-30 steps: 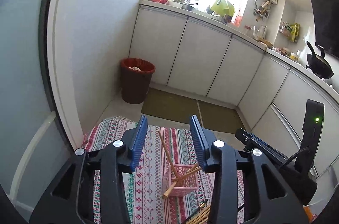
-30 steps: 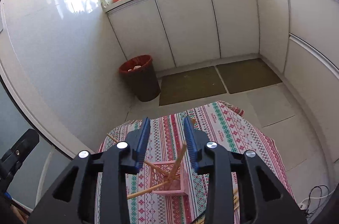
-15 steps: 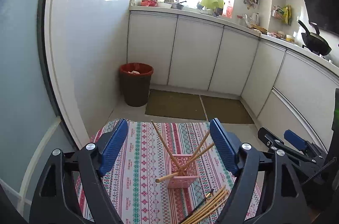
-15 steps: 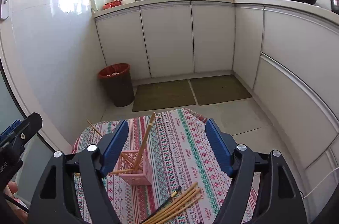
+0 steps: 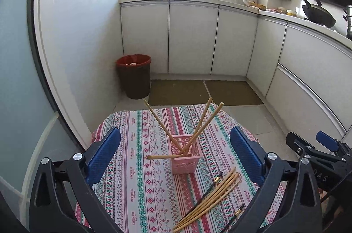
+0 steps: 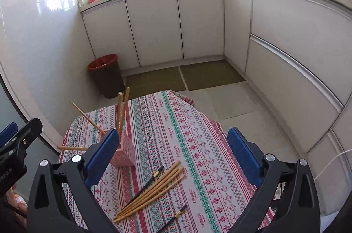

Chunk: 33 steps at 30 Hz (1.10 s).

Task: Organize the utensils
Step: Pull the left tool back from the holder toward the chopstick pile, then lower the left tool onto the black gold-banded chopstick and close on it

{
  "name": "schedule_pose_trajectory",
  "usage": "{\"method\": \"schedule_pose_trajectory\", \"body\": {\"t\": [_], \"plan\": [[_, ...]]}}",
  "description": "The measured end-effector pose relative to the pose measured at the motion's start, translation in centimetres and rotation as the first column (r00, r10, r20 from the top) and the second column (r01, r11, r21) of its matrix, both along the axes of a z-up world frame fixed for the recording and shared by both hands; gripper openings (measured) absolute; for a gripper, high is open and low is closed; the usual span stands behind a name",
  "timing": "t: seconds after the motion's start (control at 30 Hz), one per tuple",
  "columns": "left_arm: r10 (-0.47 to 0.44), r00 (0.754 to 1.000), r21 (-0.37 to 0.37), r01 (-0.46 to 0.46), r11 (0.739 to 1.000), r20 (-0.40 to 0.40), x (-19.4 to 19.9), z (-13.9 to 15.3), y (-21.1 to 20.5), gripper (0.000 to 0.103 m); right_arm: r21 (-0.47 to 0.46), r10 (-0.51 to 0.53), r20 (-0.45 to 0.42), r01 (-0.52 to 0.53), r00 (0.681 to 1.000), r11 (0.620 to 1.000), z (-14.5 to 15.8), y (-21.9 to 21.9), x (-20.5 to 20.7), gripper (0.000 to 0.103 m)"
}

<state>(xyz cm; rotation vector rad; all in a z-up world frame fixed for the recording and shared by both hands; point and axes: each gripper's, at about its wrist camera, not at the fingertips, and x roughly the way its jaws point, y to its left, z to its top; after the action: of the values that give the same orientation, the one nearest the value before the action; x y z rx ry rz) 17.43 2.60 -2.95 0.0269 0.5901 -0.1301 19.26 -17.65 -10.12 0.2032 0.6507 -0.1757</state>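
Hovering above the patterned tablecloth (image 5: 140, 167), both claws empty, jaws spread wide: left gripper (image 5: 176, 158), right gripper (image 6: 173, 158).

Pink basket (image 5: 186, 153) sits centre frame in the left view; four wooden chopsticks (image 5: 198, 129) lean out of it, splayed, one lying almost level toward frame left.

Loose chopsticks (image 6: 151, 189) lie flat on the cloth in the lower centre of the right view, directly between and just beyond the right jaws. Long axis runs lower left to upper right, oblique to the jaw gap. In the left view the pile sits lower right, off-centre. Judgement: right claw is the nearer and better lined up; wrist roll likely needed to cross the sticks.

A dark chopstick (image 6: 146, 185) lies against the bundle; a second dark one (image 6: 173, 216) lies apart, its lower end cut off by the frame edge. Exact stick count in the bundle is unclear where they overlap. The right view's left finger hides part of the basket.
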Motion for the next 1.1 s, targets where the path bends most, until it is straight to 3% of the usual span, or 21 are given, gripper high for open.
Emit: {"method": "schedule_pose_trajectory", "body": {"t": [0.13,0.23,0.37,0.47,0.57,0.73,0.9,0.97,1.0,1.03,1.1], "plan": [[-0.079,0.994,0.032,0.081,0.996,-0.071,-0.1,-1.9,-1.4,0.096,0.021,-0.001,-0.056,0.003,0.998,1.000,-2.7,-2.5,-2.8,0.096],[-0.170,0.972,0.036,0.177,0.983,-0.161,0.0,-3.8,-3.2,0.096,0.023,0.011,-0.136,-0.008,0.991,1.000,-5.6,-4.0,-4.7,0.096],[-0.315,0.898,-0.010,0.328,0.945,-0.308,0.6,-6.5,-6.3,0.096,0.066,0.060,-0.233,-0.046,0.971,0.997,-10.0,-5.6,-6.9,0.096],[-0.375,0.823,-0.071,0.383,0.921,-0.426,1.9,-9.3,-8.5,0.096,0.172,0.069,-0.319,-0.014,0.945,0.985,-13.7,-7.0,-7.3,0.096],[-0.348,0.766,-0.114,0.343,0.932,-0.541,4.4,-13.0,-10.1,0.096,0.312,0.107,-0.396,0.024,0.912,0.950,-16.7,-7.9,-7.0,0.096],[-0.294,0.655,-0.174,0.244,0.954,-0.696,9.1,-18.7,-11.1,0.095,0.350,0.113,-0.410,0.042,0.905,0.936,-18.0,-8.0,-6.8,0.096],[-0.235,0.650,-0.086,0.253,0.964,-0.723,10.9,-21.2,-12.5,0.094,0.398,0.138,-0.439,0.054,0.888,0.916,-19.1,-8.4,-6.0,0.096],[-0.234,0.670,-0.048,0.284,0.958,-0.705,11.4,-21.5,-13.2,0.085,0.433,0.151,-0.453,0.069,0.879,0.899,-19.7,-8.8,-5.7,0.096],[-0.228,0.675,-0.018,0.302,0.953,-0.701,11.6,-21.9,-13.6,0.070,0.454,0.158,-0.457,0.077,0.875,0.888,-19.9,-9.0,-5.7,0.096],[-0.221,0.673,0.006,0.316,0.949,-0.706,11.8,-22.3,-13.9,0.047,0.467,0.162,-0.461,0.084,0.873,0.880,-20.1,-9.1,-5.6,0.096],[-0.208,0.659,0.033,0.334,0.942,-0.723,12.3,-23.4,-14.3,0.033,0.476,0.163,-0.464,0.090,0.871,0.875,-20.3,-9.2,-5.5,0.096]]}}
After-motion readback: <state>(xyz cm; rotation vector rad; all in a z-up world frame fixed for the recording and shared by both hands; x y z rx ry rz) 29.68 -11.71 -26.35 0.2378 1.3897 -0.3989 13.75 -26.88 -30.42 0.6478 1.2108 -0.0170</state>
